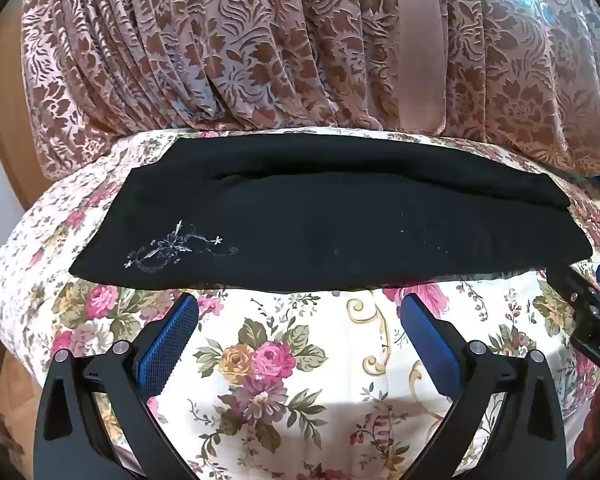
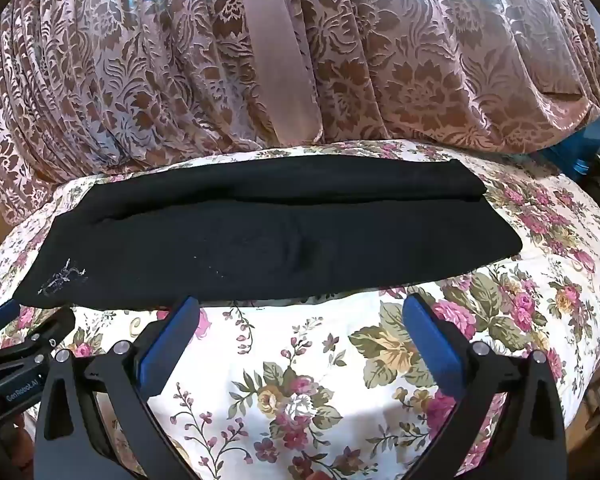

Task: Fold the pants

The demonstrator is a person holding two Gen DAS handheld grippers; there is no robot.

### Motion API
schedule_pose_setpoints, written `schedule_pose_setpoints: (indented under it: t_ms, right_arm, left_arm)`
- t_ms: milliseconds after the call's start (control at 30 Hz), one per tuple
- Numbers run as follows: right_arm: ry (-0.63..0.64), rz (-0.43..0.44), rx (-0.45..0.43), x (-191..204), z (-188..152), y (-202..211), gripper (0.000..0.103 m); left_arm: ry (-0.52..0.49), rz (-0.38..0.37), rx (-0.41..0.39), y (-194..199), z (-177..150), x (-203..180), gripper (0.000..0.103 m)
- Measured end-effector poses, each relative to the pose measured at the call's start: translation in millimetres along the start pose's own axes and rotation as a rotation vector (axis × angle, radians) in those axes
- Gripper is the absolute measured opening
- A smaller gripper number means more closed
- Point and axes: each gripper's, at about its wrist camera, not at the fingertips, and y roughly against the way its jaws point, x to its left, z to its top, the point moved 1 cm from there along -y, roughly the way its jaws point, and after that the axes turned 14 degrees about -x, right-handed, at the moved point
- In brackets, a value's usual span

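Black pants [image 1: 320, 220] lie folded lengthwise in a long band across the flowered bed cover [image 1: 280, 360], with a small white embroidery [image 1: 172, 250] near their left end. My left gripper [image 1: 298, 308] is open and empty, just short of the pants' near edge. My right gripper [image 2: 298, 308] is open and empty too, close before the near edge of the pants [image 2: 260, 232]. The embroidery [image 2: 64, 276] is at the far left of the right wrist view. Each gripper shows at the edge of the other's view: the right one [image 1: 592, 304], the left one [image 2: 20, 344].
A brown and pink patterned curtain [image 1: 300, 48] hangs right behind the bed. A blue object [image 2: 576, 152] sits at the right end of the bed. A wooden edge [image 1: 0, 140] shows at the far left.
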Motion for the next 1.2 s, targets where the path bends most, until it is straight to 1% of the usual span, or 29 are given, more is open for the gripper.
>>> schedule_pose_setpoints:
  t_ms: [233, 300, 333, 1200]
  right_arm:
    - [0.010, 0.006, 0.024, -1.7, -1.3, -5.4, 0.101]
    - [0.017, 0.000, 0.018, 1.2, -3.9, -2.1, 0.101]
    - [0.015, 0.001, 0.021, 0.7, -4.1, -2.4, 0.101]
    - [0.019, 0.010, 0.039, 3.4, -7.9, -5.9, 0.101]
  left_arm:
    - [0.008, 0.001, 0.013, -1.0, 0.3, -0.2, 0.100]
    - [0.014, 0.002, 0.007, -0.1, -0.4, -1.3, 0.100]
    - [0.015, 0.001, 0.009, 0.5, -2.0, 4.3, 0.100]
    - [0.045, 0.003, 0.050, -5.7, -7.4, 11.1, 0.100]
